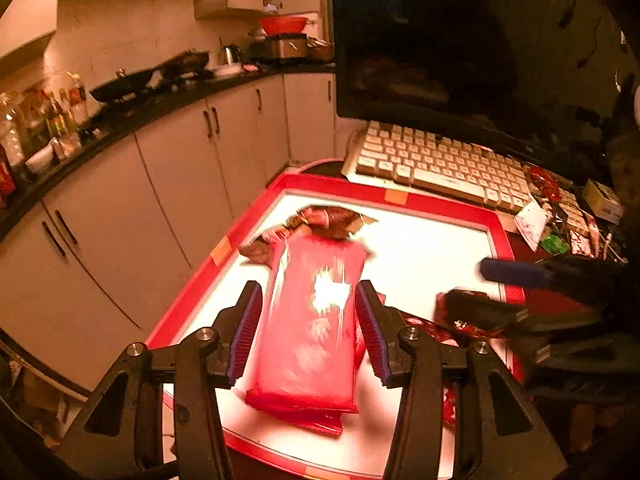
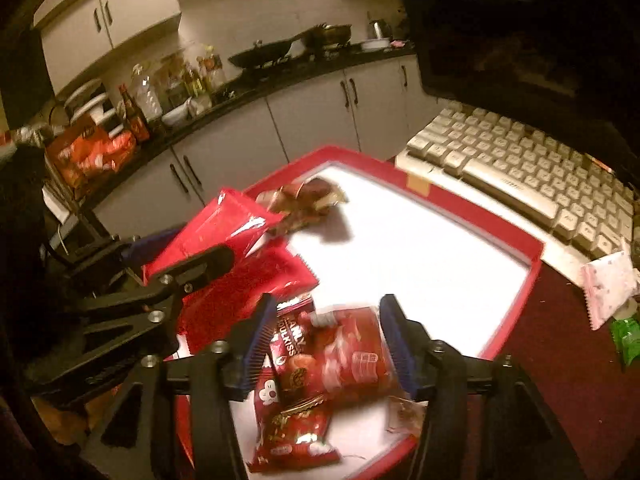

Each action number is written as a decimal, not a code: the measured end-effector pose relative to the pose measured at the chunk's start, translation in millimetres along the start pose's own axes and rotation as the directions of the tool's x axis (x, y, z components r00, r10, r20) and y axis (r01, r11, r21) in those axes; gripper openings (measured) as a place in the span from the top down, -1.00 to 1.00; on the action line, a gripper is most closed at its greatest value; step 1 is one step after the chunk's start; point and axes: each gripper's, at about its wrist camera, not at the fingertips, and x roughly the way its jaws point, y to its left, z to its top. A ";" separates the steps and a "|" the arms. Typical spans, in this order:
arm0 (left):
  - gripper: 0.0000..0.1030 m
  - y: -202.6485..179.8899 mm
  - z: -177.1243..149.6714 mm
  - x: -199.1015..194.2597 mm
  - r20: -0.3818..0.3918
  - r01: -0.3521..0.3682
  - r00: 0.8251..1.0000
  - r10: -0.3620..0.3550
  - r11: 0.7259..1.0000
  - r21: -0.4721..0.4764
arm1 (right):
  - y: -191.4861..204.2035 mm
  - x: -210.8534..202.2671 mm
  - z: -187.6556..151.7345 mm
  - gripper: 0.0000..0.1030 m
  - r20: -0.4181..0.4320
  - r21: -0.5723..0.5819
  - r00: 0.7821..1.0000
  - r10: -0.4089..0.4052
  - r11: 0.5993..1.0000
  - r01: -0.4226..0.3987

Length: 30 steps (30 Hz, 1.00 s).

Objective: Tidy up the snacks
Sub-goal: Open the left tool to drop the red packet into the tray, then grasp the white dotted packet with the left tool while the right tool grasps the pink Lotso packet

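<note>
A white tray with a red rim [image 1: 440, 200] [image 2: 472, 208] lies on the table. In the left wrist view my left gripper [image 1: 308, 300] has its jaws wide apart on either side of a large red snack pack [image 1: 316, 320] that tilts above a second red pack [image 1: 312, 420]. The right wrist view shows that gripper [image 2: 192, 264] from the side with the lifted red pack [image 2: 216, 228]. My right gripper [image 2: 328, 316] is open over a pile of small red snack packets [image 2: 332, 360]. Brown wrapped snacks [image 1: 328, 220] [image 2: 308, 196] lie at the tray's far end.
A cream keyboard [image 1: 440, 160] [image 2: 520, 160] and a dark monitor [image 1: 460, 40] stand behind the tray. Loose packets and clutter [image 1: 560, 224] lie to the right. A white sachet [image 2: 608, 284] and green wrapper [image 2: 628, 336] lie on the maroon cloth. Kitchen cabinets [image 1: 160, 200] run along the left.
</note>
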 end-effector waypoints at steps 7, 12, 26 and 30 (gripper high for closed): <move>-0.49 -23.3 15.5 -33.5 0.137 -0.034 0.990 0.028 0.998 0.043 | -47.6 -60.5 2.7 -0.26 0.132 0.048 0.988 -0.075 0.996 0.069; -0.49 -75.8 24.5 -37.6 0.109 0.078 0.990 -0.095 0.986 0.148 | -121.0 -116.0 -4.6 -0.27 0.184 0.178 0.960 -0.211 0.968 0.179; -0.49 -221.2 56.7 8.0 -0.054 0.196 0.980 -0.190 0.899 0.393 | -300.6 -183.3 -76.0 -0.31 0.183 0.687 0.942 -0.280 0.722 0.081; -0.49 -240.2 69.0 36.7 -0.127 0.210 0.977 -0.170 0.870 0.447 | -313.0 -178.0 -81.8 -0.31 0.155 0.727 0.945 -0.287 0.681 0.088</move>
